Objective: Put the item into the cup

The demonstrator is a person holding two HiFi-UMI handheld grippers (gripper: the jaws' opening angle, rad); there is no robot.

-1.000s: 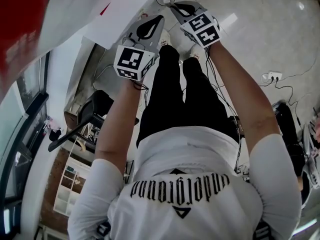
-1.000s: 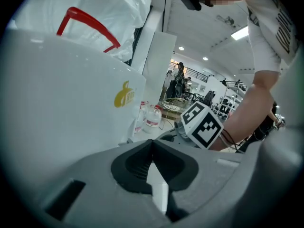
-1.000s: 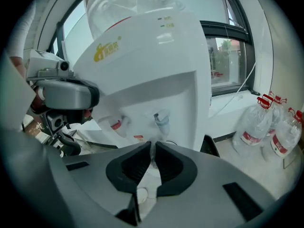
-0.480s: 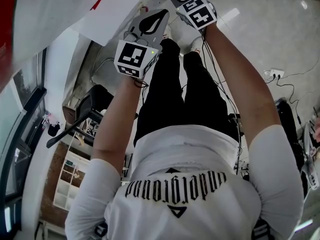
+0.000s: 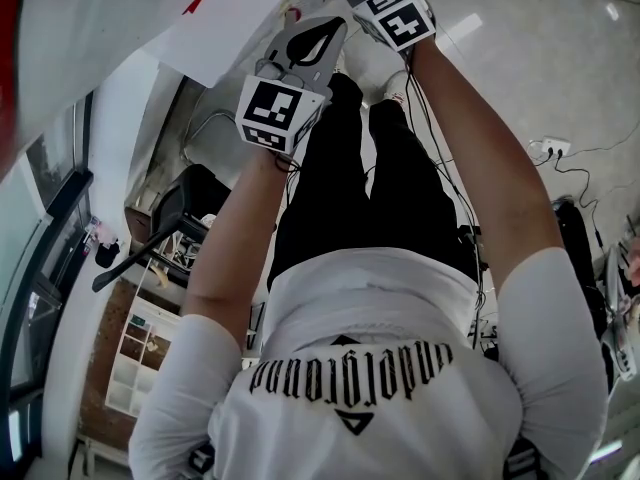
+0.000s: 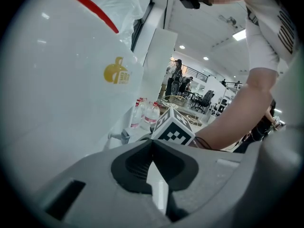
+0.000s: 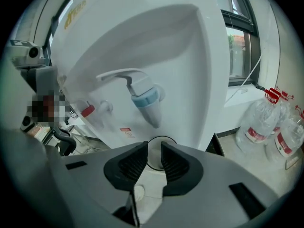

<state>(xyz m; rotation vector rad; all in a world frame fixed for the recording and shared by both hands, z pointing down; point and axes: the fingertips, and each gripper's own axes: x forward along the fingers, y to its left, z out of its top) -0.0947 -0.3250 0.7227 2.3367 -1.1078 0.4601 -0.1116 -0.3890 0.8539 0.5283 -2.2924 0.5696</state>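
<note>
On our left, the white side of the water dispenser fills the left gripper view, with a red stripe near its top and a yellow logo lower down. The left tongs are raised beside it, their dark ribbed pads pressed together at the tips with nothing between them. Just past those tips we see the marker cube of the other tool and the person's bare forearm behind it. A few clear bottles stand farther off. Moving right, the right tongs face the dispenser's recessed front, their pads a narrow way apart and gripping nothing. A red tap sits to the left of a blue tap. The cup shows as a dark round rim just beyond the tips, seen through the gap and below the blue tap. We cannot tell whether the tips touch it. We cannot pick out any item meant for the cup. Farthest right, large water jugs stand on the floor beneath a window.
</note>
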